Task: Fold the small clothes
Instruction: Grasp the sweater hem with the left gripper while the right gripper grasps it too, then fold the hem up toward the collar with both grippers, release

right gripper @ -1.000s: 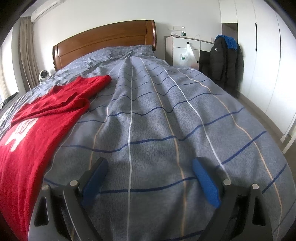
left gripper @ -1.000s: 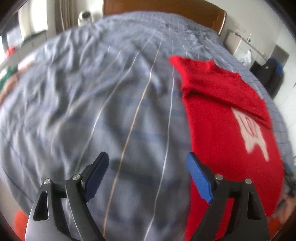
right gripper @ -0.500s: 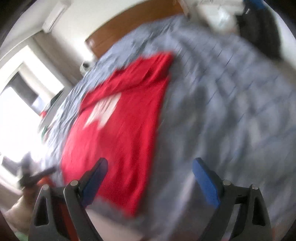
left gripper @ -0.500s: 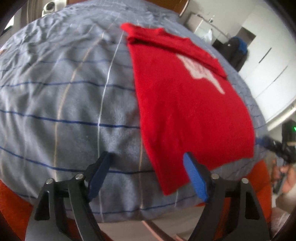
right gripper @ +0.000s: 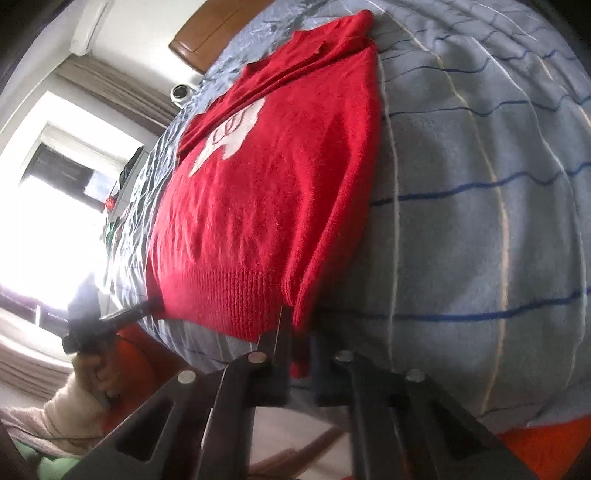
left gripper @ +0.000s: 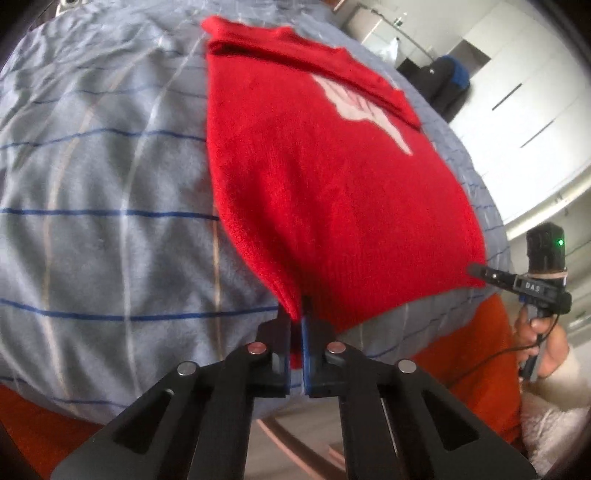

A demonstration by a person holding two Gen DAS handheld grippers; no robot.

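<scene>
- Clamped shut: left gripper [left gripper: 295, 328] jaws pinching the left hem corner of the red sweater [left gripper: 332, 177], cloth caught between the blue pads.
- Likewise shut: right gripper [right gripper: 301, 332] jaws pinching the opposite hem corner [right gripper: 301, 314], a fold of red knit hanging between them.
- Just beyond both grips: ribbed hem [right gripper: 229, 299] running across the near edge of the bed, strung from one gripper to the other.
- Further out: sweater body lying flat on the striped grey duvet [left gripper: 110, 184], long axis running straight away from the jaws toward the headboard [right gripper: 214, 33], folded sleeves and collar at the far end.
- Judgement: equally near, one corner each; likely next, hem carried forward along that axis toward the collar.
</scene>
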